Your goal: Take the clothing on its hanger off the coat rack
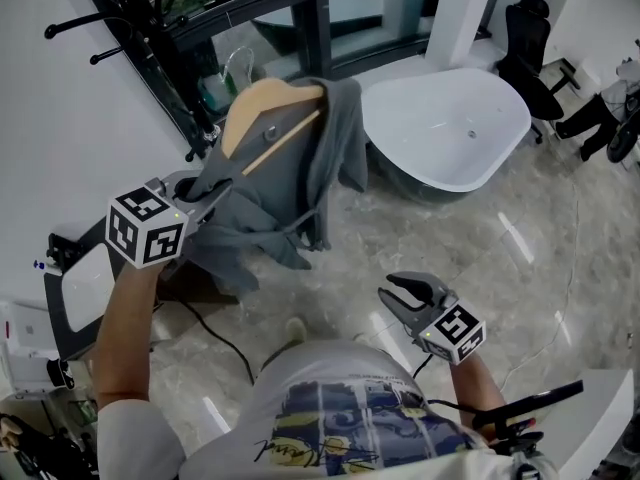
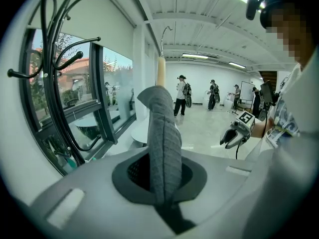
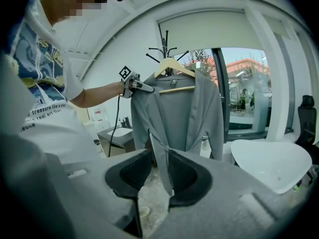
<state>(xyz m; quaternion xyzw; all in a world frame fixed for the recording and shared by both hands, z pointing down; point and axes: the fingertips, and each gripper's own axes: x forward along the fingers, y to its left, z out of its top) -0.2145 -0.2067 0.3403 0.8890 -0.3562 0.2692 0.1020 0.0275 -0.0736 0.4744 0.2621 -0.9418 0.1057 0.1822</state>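
Note:
A grey garment (image 1: 290, 183) hangs on a wooden hanger (image 1: 262, 108), held up in front of me. My left gripper (image 1: 213, 194) is shut on the garment's shoulder at the hanger's end. In the left gripper view the grey cloth (image 2: 163, 143) is pinched between the jaws, with the hanger's wooden tip (image 2: 161, 71) above. The black coat rack (image 2: 52, 78) stands to the left, apart from the garment. My right gripper (image 1: 402, 294) hangs low and open with nothing in it. From the right gripper (image 3: 159, 178) view, the garment (image 3: 192, 113) and the left gripper (image 3: 143, 87) show ahead of the rack (image 3: 166, 46).
A white oval tub (image 1: 450, 118) stands at the right, a black office chair (image 1: 528, 53) beyond it. A dark window frame (image 1: 310, 28) runs behind the rack. A black cable (image 1: 215, 333) lies on the marble floor. Several people (image 2: 182, 96) stand far off.

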